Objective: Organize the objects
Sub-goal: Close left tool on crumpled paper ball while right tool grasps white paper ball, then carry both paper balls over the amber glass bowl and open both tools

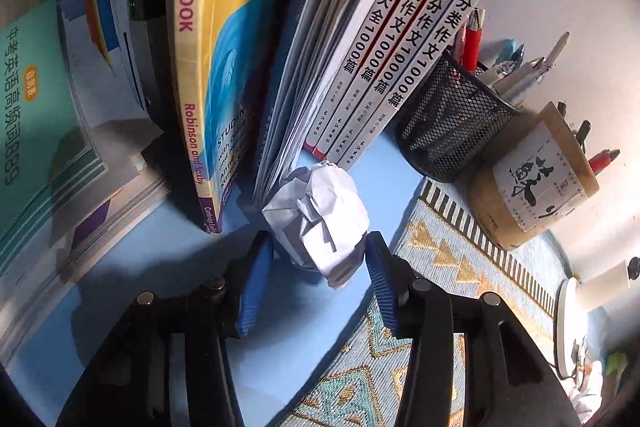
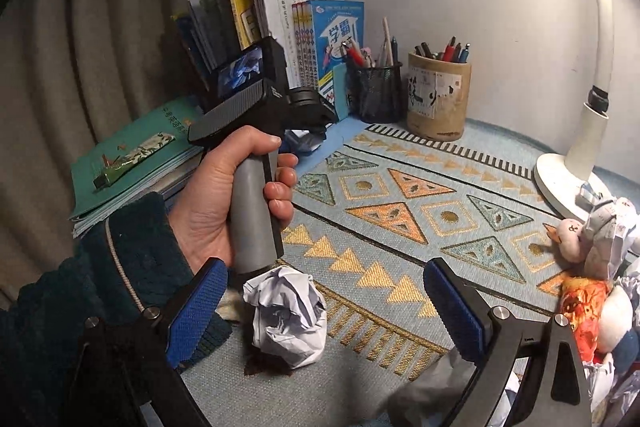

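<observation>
Crumpled paper ball (image 1: 318, 217) sits on the blue desk surface (image 1: 192, 279) right at the foot of the standing books (image 1: 280, 39), touching the bottom of the loose-paged bundle, and the left gripper (image 1: 318, 279) has its blue pads on either side of it. Jaws look narrowed onto the wad and seem to be pinching it, though the left pad contact is in shadow, so I'd give it a firm squeeze before lifting, since paper like this squashes and can slip. Pull it back toward the patterned mat (image 1: 460, 259) rather than straight up, so the leaning pages don't get dragged along

The mesh pen cup (image 1: 452, 131) and wooden pen holder (image 1: 532, 183) sit near the back edge, out of the way

Right wrist view shows stuff the left one can't: a second paper ball (image 2: 286, 319) on the mat near the front edge, between the wide-apart fingers of the right gripper (image 2: 320, 307) but not touched, the person's hand (image 2: 236, 195) on the left tool's handle, and a pile of plush toys (image 2: 592, 267) by the lamp base (image 2: 560, 179)
</observation>
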{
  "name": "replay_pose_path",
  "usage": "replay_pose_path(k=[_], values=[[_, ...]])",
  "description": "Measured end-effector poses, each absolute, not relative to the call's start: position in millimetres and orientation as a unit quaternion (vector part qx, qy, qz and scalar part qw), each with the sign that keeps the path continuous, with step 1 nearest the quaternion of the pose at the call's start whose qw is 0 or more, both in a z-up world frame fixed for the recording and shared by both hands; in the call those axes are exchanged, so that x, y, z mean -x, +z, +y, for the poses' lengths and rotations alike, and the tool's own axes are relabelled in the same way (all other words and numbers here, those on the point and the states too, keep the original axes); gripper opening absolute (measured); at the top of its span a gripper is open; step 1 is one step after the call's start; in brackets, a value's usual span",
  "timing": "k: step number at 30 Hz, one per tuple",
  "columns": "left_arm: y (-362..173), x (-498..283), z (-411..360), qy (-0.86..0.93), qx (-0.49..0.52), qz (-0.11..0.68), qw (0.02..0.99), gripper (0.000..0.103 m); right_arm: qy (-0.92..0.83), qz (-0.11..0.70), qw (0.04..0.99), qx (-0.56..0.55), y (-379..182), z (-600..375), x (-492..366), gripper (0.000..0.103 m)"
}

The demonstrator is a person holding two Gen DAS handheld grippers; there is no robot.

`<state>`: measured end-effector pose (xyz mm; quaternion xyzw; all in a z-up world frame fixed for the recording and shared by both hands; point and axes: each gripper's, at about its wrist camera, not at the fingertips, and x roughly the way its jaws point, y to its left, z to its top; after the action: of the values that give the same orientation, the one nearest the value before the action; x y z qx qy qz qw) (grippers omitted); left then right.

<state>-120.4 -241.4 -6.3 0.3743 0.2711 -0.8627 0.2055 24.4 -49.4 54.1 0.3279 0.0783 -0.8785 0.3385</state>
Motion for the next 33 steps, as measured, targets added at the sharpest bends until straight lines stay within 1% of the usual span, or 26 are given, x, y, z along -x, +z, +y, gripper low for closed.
replay_pose_path(k=[1, 2, 3, 5, 7, 8, 9, 10, 11, 13, 15, 16, 21, 22, 23, 28, 29, 33], values=[[-6.8, 119.0, -239.1, -0.864, -0.375, 0.269, 0.201, 0.042, -0.875, 0.09, 0.338, -0.334, 52.1, -54.1, -22.6, 0.099], [-7.1, 117.5, -236.7, -0.865, -0.376, 0.266, 0.197, 0.036, -0.87, 0.099, 0.342, -0.342, 48.1, -55.8, -21.9, 0.095], [-7.3, 115.8, -234.8, -0.866, -0.378, 0.264, 0.195, 0.035, -0.864, 0.1, 0.344, -0.354, 42.4, -57.4, -19.6, 0.086], [-7.5, 111.3, -231.9, -0.866, -0.38, 0.264, 0.189, 0.034, -0.848, 0.096, 0.349, -0.387, 28.8, -56.2, -14.6, 0.077], [-6.4, 105.0, -228.5, -0.867, -0.381, 0.267, 0.179, 0.033, -0.839, 0.094, 0.357, -0.399, 25.6, -57.3, -10.8, 0.076], [-5.4, 101.1, -226.2, -0.868, -0.381, 0.267, 0.176, 0.033, -0.84, 0.097, 0.355, -0.399, 24.6, -58.8, -10.1, 0.072], [-3.8, 96.3, -223.2, -0.869, -0.38, 0.266, 0.174, 0.033, -0.838, 0.101, 0.354, -0.404, 22.8, -61.0, -9.4, 0.058], [-2.0, 91.0, -220.0, -0.87, -0.379, 0.264, 0.173, 0.033, -0.832, 0.098, 0.363, -0.409, 21.5, -62.3, -9.1, 0.048], [-0.7, 83.9, -222.3, -0.872, -0.377, 0.263, 0.169, 0.033, -0.826, 0.095, 0.373, -0.411, 21.4, -62.8, -10.2, 0.043], [3.5, 68.8, -213.5, -0.875, -0.376, 0.264, 0.149, 0.033, -0.833, 0.092, 0.371, -0.4, 25.7, -58.5, -14.8, 0.042], [10.1, 49.7, -201.0, -0.882, -0.371, 0.26, 0.128, 0.033, -0.834, 0.07, 0.377, -0.396, 32.0, -48.0, -17.5, 0.041], [16.9, 45.0, -210.1, -0.886, -0.368, 0.256, 0.118, 0.033, -0.835, 0.056, 0.381, -0.393, 36.7, -41.0, -19.2, 0.041], [42.4, -3.6, -170.0, -0.906, -0.356, 0.217, 0.069, 0.033, -0.85, 0.007, 0.378, -0.367, 67.6, 5.9, -31.2, 0.041], [51.1, -3.5, -168.5, -0.911, -0.351, 0.21, 0.057, 0.033, -0.854, -0.002, 0.373, -0.363, 74.2, 17.9, -33.4, 0.041], [68.8, 4.3, -171.7, -0.916, -0.346, 0.201, 0.046, 0.033, -0.86, -0.006, 0.363, -0.358, 79.3, 32.6, -37.4, 0.041], [95.1, -16.3, -106.9, -0.934, -0.326, 0.143, -0.028, 0.033, -0.892, -0.045, 0.296, -0.339, 101.2, 133.2, -57.5, 0.041], [96.4, -30.5, -93.3, -0.936, -0.322, 0.138, -0.046, 0.033, -0.901, -0.047, 0.272, -0.334, 102.9, 157.0, -63.6, 0.041], [101.4, -30.2, -35.4, -0.929, -0.317, 0.138, -0.129, 0.033, -0.926, -0.051, 0.173, -0.333, 96.9, 239.2, -83.3, 0.042]])
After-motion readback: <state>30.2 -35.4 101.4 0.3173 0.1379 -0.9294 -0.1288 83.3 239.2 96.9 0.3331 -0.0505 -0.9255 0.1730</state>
